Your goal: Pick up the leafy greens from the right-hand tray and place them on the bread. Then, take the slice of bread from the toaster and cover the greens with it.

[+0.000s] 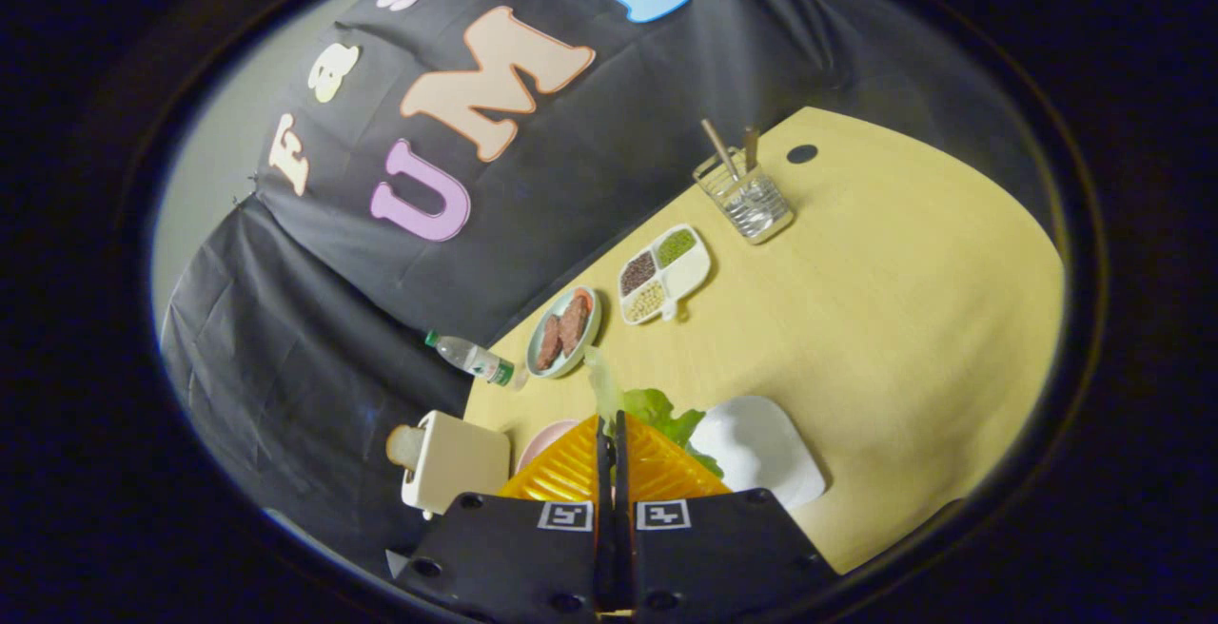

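Note:
My gripper [610, 426] is shut, its two fingers pressed together on the leafy greens [657, 410], which stick out just past the fingertips with a pale stem pointing up. The greens hang over the near edge of the white tray [761, 453], which lies right of the fingers. Left of the fingers a bit of a pink plate [540, 443] peeks out; what lies on it is hidden behind the fingers. Further left stands the cream toaster [455, 460] with a slice of bread [404, 445] sticking out of its slot.
Beyond the fingers on the yellow table [904, 320] are a plate with meat patties [566, 329], a lying water bottle [471, 358], a divided dish of grains [663, 274] and a wire utensil holder [747, 198]. The whole view is tilted.

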{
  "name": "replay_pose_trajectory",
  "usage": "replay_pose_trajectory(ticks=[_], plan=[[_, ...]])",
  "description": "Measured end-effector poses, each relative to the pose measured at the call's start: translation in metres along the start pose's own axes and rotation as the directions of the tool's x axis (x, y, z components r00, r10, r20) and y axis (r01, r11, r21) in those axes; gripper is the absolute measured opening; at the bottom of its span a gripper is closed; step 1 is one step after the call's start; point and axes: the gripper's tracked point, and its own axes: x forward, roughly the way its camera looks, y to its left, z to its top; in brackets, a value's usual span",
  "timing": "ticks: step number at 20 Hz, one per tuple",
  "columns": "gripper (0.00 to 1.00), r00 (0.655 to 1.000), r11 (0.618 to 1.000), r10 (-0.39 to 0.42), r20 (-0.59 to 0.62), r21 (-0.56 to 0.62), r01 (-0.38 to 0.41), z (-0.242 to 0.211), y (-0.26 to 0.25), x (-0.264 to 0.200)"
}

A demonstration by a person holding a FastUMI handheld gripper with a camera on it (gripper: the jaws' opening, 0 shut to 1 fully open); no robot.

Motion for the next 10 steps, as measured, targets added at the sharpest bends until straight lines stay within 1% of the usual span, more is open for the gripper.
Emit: replay_pose_trajectory(ticks=[5,10], plan=[[0.03,0.996,0.998,0.059,-0.061,0.0,-0.059,-0.034,0.052,0.017],[0.03,0.984,0.993,0.116,-0.136,0.018,-0.114,-0.088,0.108,0.047]])
